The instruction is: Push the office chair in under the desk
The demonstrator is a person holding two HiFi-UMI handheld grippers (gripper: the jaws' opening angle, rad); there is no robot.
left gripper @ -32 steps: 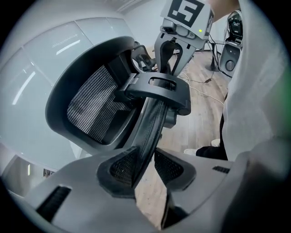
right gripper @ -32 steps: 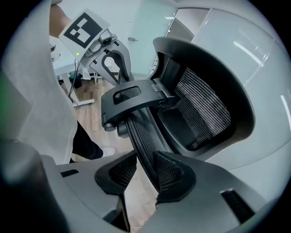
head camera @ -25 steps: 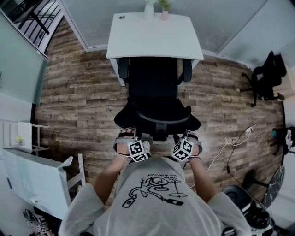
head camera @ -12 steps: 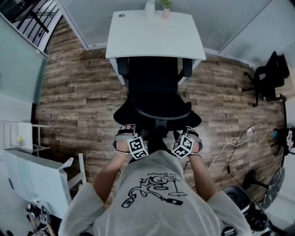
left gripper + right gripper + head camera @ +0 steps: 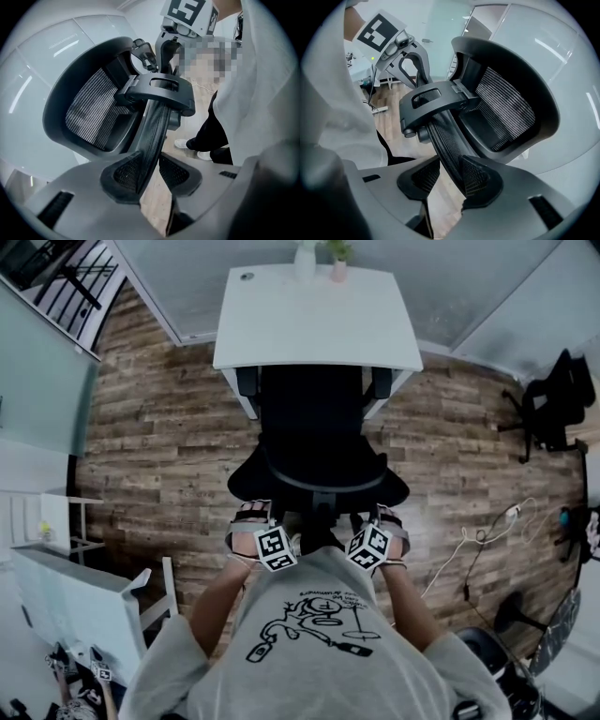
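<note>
The black mesh office chair [image 5: 314, 418] stands with its seat partly under the white desk [image 5: 314, 320], its back toward me. My left gripper [image 5: 255, 517] and right gripper [image 5: 384, 517] sit on the top rim of the backrest, one at each side. In the left gripper view the backrest rim [image 5: 154, 131] runs between the jaws of the left gripper [image 5: 150, 171], which is shut on it. In the right gripper view the rim [image 5: 447, 145] lies against one pad of the right gripper [image 5: 445, 176], with bare floor showing beside the other; these jaws have just been opening.
A vase [image 5: 305, 259] and a small pot plant [image 5: 337, 263] stand at the desk's far edge. A second black chair [image 5: 548, 395] is at the right, a white cable [image 5: 478, 535] trails on the wood floor, and white furniture [image 5: 75, 606] stands at the lower left. Glass walls close the room behind the desk.
The chair has rolled a little further toward the desk, and both grippers and my body have followed it forward.
</note>
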